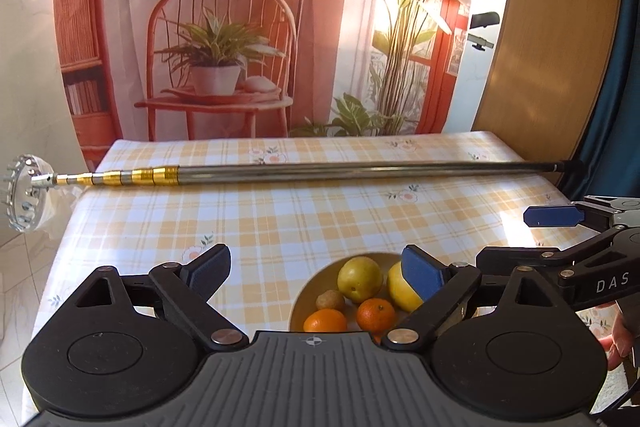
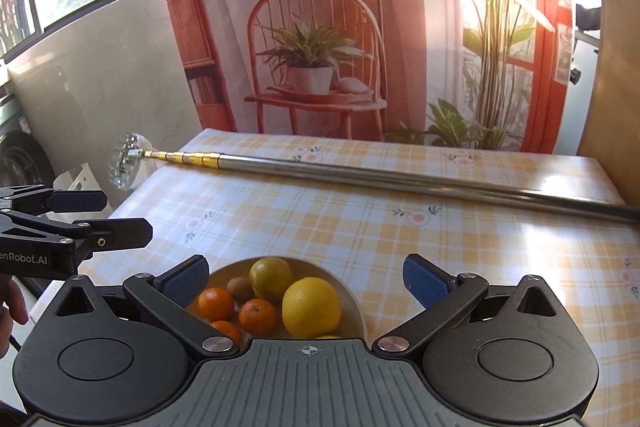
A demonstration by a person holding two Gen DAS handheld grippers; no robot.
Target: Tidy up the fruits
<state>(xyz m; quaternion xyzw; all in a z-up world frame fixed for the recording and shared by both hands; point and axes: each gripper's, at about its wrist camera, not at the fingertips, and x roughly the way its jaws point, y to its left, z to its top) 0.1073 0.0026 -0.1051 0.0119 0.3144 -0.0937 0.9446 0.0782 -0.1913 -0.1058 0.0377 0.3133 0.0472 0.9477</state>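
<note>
Hovering over fruit bowl (image 2: 352,297), left gripper (image 1: 316,273) jaws released, right gripper (image 2: 306,277) jaws released

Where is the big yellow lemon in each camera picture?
Left wrist view: the big yellow lemon sits low and right of centre, at the right side of the bowl, partly hidden behind the left gripper's right finger.
Right wrist view: the lemon sits low at centre, in full view.
Shared landmark: the long metal pole lying across the table behind the bowl.
</note>
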